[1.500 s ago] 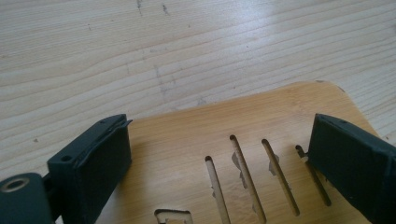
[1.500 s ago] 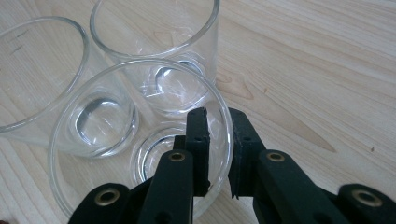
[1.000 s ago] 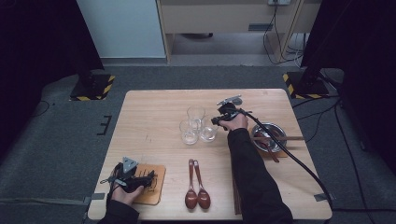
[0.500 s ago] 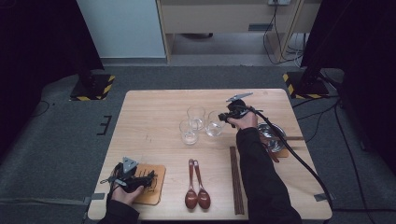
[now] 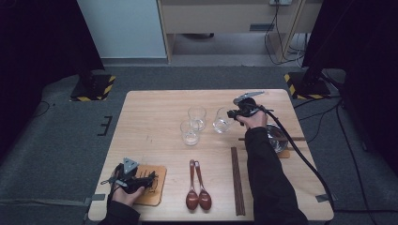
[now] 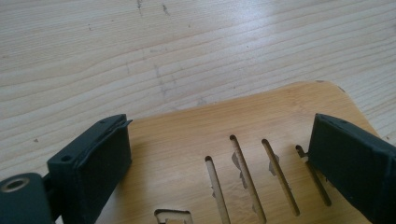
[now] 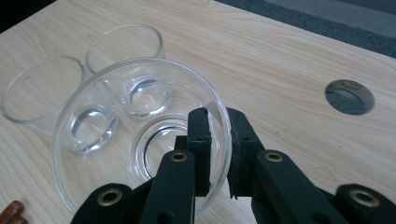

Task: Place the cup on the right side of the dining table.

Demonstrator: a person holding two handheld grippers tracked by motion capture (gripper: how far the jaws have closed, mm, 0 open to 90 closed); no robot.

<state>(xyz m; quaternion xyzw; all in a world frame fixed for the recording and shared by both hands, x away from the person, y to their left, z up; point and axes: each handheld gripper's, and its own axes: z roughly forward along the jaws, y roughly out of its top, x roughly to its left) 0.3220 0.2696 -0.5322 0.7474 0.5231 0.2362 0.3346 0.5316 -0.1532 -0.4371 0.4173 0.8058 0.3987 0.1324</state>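
We saw the right gripper [image 7: 218,140] pinching a glass [image 5: 222,121] by its rim, carried right, apparently lifted, away from two glasses [image 5: 193,125]; left gripper [image 6: 219,154] rested open over the wooden trivet [image 5: 151,184].

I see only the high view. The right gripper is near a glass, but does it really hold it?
Observer: Yes. In the right gripper view the right gripper pinches the wall of the glass, one jaw inside, one outside.
Operator: And the left gripper?
Observer: The left gripper is open, its jaws standing wide over the slotted wooden board.
Operator: Is anything between those jaws?
Observer: Nothing but the board's surface with its slots.
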